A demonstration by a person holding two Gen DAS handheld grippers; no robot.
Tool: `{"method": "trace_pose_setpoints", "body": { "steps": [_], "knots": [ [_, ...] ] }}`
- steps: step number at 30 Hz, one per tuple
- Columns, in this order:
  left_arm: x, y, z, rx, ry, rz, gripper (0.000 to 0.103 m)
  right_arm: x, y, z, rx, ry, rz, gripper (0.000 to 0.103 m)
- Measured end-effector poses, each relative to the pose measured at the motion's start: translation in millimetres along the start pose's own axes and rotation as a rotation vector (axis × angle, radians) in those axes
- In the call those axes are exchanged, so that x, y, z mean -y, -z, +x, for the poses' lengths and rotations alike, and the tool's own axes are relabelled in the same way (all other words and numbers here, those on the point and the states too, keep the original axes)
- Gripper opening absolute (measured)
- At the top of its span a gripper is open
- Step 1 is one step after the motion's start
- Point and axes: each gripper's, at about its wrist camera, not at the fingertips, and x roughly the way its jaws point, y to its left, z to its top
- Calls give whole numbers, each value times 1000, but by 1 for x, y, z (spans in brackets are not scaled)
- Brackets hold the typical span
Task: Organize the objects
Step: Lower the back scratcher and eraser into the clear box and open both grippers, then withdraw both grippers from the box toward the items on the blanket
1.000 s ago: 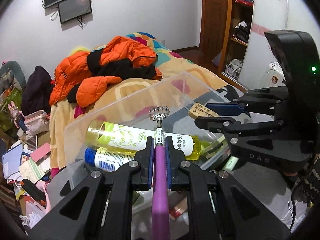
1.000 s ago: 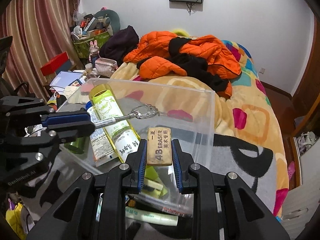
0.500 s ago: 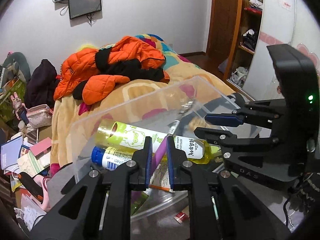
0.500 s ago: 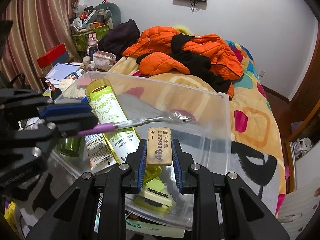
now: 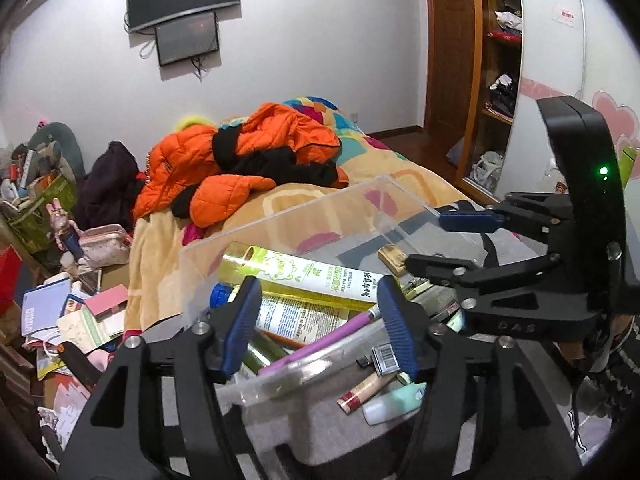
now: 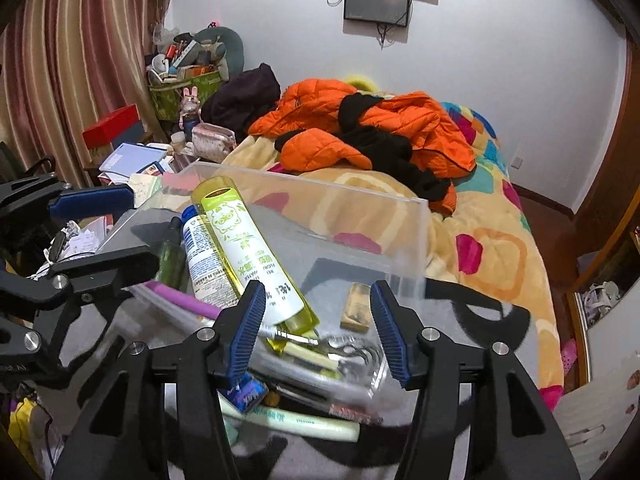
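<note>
While both grippers hover over the clear bin, findings are as follows.

Left gripper [image 5: 320, 324]: jaws have just been opening and stand well apart; nothing gripped. The purple-handled brush lies below the gap, free of both pads.
Right gripper [image 6: 318, 328]: jaws have just been opening and stand apart; nothing gripped. The eraser lies below and beyond the gap, clear of the pads.
Purple-handled brush [image 5: 320, 342]: inside the bin, lying slantwise across the bottles; in the right wrist view its purple handle [image 6: 184, 300] lies toward the bin's left side and its metal head sits near the front wall.
Eraser [image 6: 355, 307]: tan block on the bin floor, right of the yellow bottle's cap end, apart from it.
Clear plastic bin [image 6: 416, 232]: open-topped, resting on the bed's grey and black cover.
Yellow bottle [image 6: 248, 248]: lying on its side in the bin, label up.
Blue-capped bottle [image 6: 204, 256]: lying just beside the yellow bottle, on its left in the right wrist view.
Loose tubes [image 5: 380, 394]: on the cover just outside the bin's near wall.
Orange jacket [image 5: 240, 156]: heaped on the patterned blanket beyond the bin.
</note>
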Motion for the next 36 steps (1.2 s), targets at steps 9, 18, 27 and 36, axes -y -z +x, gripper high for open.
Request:
{"method": "trace_pose_setpoints", "body": {
  "steps": [9,18,27,36],
  "knots": [
    [3,17,-25,24,-58,-27,88,14,21,-33,42,18,10,64],
    [9,47,-22,-38,-24,-60,88,28,59,-22,-44,15,38,64],
    [28,84,13,-166,88,-84,88,32,83,9,-148,-96,79,64],
    [38,99,45,-250,177,-137,88,18,87,20,-159,-172,79,67]
  ]
}}
